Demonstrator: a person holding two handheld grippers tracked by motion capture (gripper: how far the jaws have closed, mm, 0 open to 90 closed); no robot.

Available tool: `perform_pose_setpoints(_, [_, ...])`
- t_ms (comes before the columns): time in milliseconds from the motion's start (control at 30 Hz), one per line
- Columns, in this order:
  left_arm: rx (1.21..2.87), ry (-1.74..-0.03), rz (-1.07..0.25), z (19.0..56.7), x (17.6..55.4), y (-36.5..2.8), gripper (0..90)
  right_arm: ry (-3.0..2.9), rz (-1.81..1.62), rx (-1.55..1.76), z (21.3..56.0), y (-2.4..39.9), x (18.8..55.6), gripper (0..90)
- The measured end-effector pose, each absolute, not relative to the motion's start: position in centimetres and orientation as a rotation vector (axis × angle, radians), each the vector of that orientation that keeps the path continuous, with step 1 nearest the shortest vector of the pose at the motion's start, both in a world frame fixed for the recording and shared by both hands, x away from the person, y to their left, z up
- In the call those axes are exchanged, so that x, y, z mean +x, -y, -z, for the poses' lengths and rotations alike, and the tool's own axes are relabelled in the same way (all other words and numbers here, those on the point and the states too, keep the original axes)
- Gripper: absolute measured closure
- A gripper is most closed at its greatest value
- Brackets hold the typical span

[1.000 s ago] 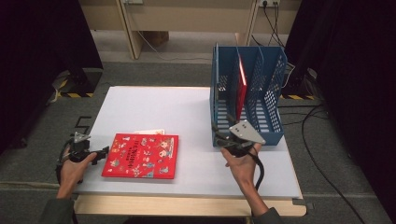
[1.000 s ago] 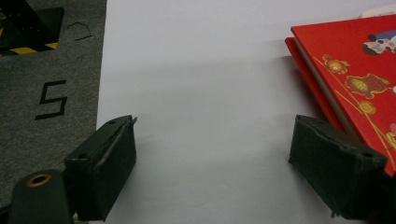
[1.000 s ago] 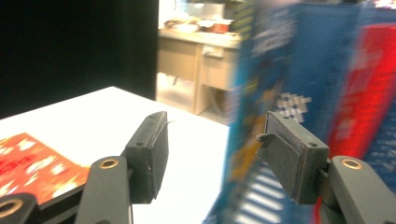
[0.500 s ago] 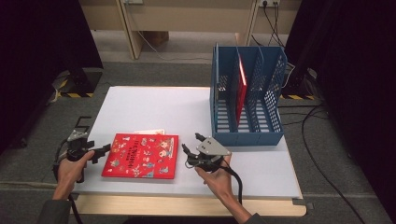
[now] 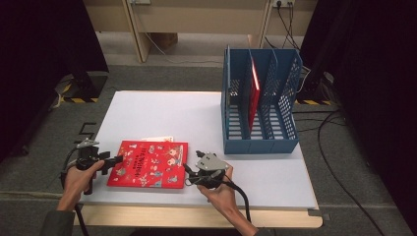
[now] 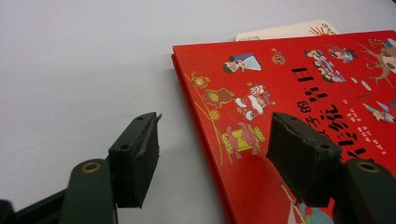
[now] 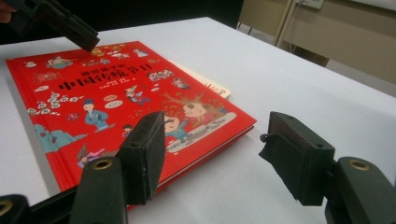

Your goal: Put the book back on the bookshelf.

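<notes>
book: flat red hardcover picture book (image 5: 148, 164), table's 7 o'clock
left gripper (image 5: 109, 160): jaws apart, straddling book's left edge
right gripper (image 5: 191, 175): jaws apart at right edge
tip: slide one jaw under the cover, clamp square

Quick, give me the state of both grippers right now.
Left gripper: open, jaws either side of the red book's edge, holding nothing.
Right gripper: open, at the book's other edge, holding nothing.
</notes>
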State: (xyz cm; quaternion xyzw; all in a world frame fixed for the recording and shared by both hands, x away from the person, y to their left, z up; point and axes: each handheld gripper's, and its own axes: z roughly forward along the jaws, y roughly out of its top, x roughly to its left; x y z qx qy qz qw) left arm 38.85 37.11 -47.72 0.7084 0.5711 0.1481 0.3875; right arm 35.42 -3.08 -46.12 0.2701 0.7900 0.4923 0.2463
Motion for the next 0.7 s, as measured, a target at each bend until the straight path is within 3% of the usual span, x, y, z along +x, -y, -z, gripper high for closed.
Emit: perform_pose_setpoints(700, [1.829,-1.434,-0.294,48.0,38.8,-35.7,35.7,-2.278,-1.298,0.790,48.6,0.2,35.8,37.2])
